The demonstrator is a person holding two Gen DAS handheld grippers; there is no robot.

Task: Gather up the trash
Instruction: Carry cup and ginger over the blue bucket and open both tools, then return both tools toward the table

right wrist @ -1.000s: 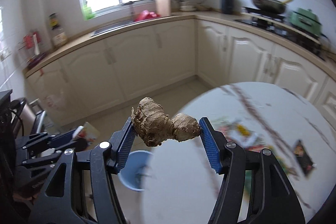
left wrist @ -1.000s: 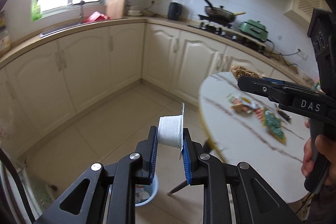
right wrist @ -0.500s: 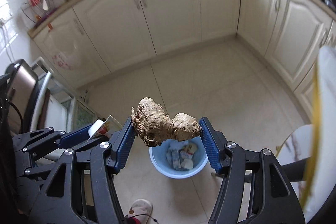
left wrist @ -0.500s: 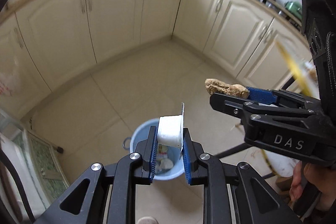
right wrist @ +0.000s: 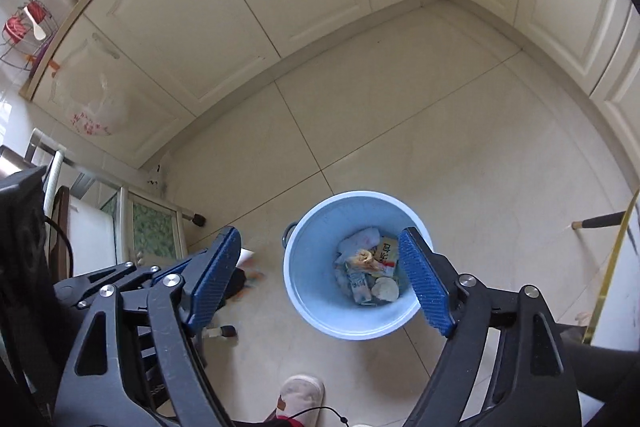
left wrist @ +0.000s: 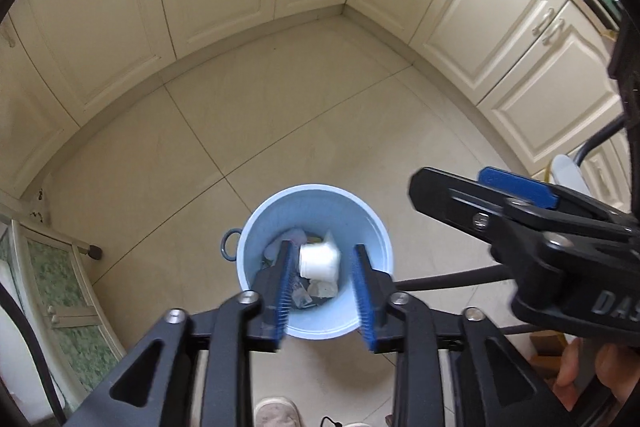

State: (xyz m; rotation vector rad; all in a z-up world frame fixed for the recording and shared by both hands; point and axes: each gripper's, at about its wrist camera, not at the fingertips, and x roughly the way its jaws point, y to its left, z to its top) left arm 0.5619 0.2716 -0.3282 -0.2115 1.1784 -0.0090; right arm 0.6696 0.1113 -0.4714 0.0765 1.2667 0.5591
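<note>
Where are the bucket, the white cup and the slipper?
bucket [right wrist: 316,319], right wrist view, bare inner wall.
white cup [left wrist: 318,259], left wrist view, its side.
slipper [right wrist: 300,393], right wrist view, toe top.

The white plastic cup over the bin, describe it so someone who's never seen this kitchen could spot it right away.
Start at the cream tiled floor and find the pale blue bin standing on it. The white plastic cup is in mid-air over the bin's opening, lying sideways between the open left gripper. Unlike the flat, crumpled wrappers below, it is a clean white tub.
</note>
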